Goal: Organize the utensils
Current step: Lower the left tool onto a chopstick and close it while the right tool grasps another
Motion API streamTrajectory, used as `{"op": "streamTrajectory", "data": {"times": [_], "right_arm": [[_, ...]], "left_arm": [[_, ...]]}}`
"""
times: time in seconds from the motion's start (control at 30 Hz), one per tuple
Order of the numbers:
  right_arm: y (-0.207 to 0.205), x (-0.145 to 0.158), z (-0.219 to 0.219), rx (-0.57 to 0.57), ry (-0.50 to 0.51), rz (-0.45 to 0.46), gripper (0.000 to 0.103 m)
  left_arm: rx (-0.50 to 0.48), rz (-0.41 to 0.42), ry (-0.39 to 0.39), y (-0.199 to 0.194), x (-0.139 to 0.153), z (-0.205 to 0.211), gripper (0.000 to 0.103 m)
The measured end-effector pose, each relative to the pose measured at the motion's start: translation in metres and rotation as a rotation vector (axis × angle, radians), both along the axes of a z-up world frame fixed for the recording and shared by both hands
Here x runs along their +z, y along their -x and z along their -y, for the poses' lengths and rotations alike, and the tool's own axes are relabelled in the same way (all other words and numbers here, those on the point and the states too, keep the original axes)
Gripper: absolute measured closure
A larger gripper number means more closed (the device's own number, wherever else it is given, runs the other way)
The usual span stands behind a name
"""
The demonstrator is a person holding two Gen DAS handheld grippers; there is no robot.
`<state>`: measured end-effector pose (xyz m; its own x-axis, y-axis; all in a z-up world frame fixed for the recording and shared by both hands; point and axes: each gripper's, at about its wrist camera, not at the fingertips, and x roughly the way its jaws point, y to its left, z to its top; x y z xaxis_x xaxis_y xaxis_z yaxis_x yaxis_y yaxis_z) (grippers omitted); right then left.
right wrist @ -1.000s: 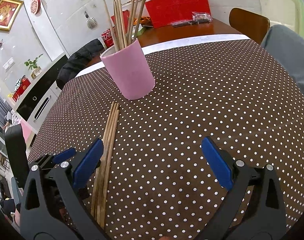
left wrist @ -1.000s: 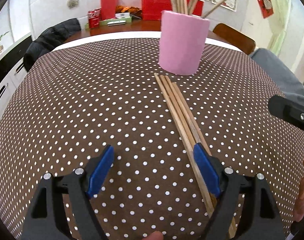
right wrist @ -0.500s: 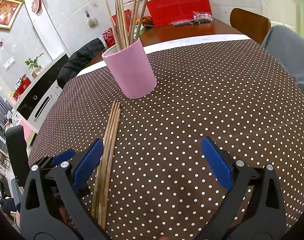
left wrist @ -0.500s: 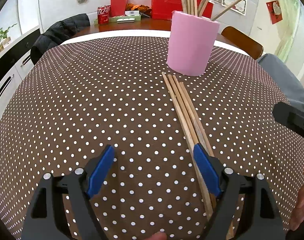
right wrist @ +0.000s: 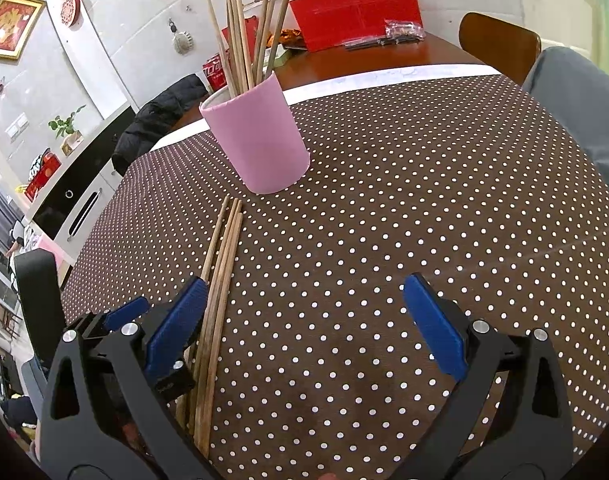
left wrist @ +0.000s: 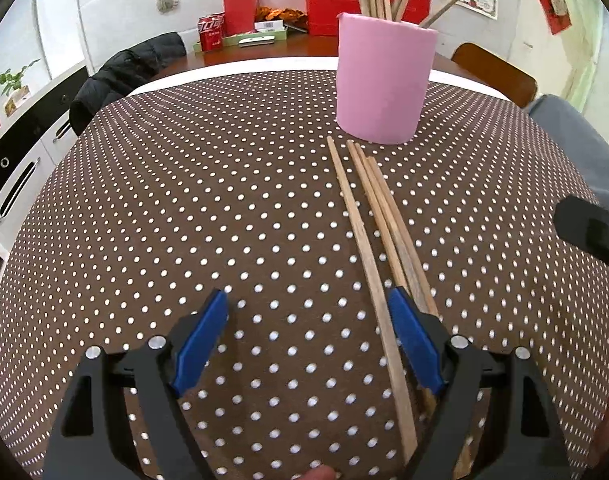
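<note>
Both claws stand wide and hold nothing. Left claw [left wrist: 306, 330] hangs low over the dotted cloth [left wrist: 184, 200], and its right pad is just beside the loose chopsticks [left wrist: 378, 236], maybe touching the outer ones; I cannot tell for sure. One stick lies a little apart from the other three and passes between the jaws. Right claw [right wrist: 304, 320] waits on the other side, its left pad also close to the same bundle. The sticks lie in the middle of the table, pointing toward the pink cup [left wrist: 384, 80], which stands nearer to the far edge and already has many sticks [right wrist: 244, 40] in it.

What can go wrong, I think:

- If the left claw closes as it stands, it catches only the single stick, or pushes the others sideways so they roll and spread on the cloth.
- Thin round sticks can slip or cross between flat pads, and then one falls during the lift.
- Pads pressing down can drag the cloth and wrinkle it, which may shift the cup.
- The two claws are near each other at the same bundle, so they may collide.
- The cup is tall and full. A long stick that enters at an angle can hit the standing ones or tip the cup.
</note>
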<state>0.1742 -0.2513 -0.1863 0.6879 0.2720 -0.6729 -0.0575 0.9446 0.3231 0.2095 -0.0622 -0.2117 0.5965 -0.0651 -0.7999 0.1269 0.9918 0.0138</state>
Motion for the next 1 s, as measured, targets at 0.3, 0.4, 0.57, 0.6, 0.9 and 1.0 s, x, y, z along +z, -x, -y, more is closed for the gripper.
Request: {"op": "streamTrajectory", "data": {"times": [0.3,0.4,0.57,0.6,0.9,1.0], "right_arm": [[-0.018,-0.031,-0.046,0.153,0.143,-0.125,0.006],[-0.022,-0.034,-0.059,0.161,0.208,-0.116,0.006],[-0.031,-0.035,-0.067,0.165,0.258,-0.120,0.006],[-0.033,-0.035,-0.069,0.169,0.271,-0.120,0.006],[-0.045,-0.038,-0.091,0.208,0.364,-0.084,0.006],[-0.042,-0.036,-0.087,0.204,0.366,-0.093,0.009]], "left_arm": [[-0.075,0.002,0.008,0.001,0.000,-0.031,0.022],[-0.087,0.003,0.005,0.001,0.000,-0.034,0.022],[-0.117,0.005,-0.005,0.003,-0.001,-0.038,0.022],[-0.124,0.007,-0.009,0.004,-0.001,-0.037,0.022],[-0.174,-0.001,-0.002,-0.003,0.000,-0.044,0.022],[-0.176,-0.010,-0.005,-0.008,0.001,-0.044,0.022]]}}
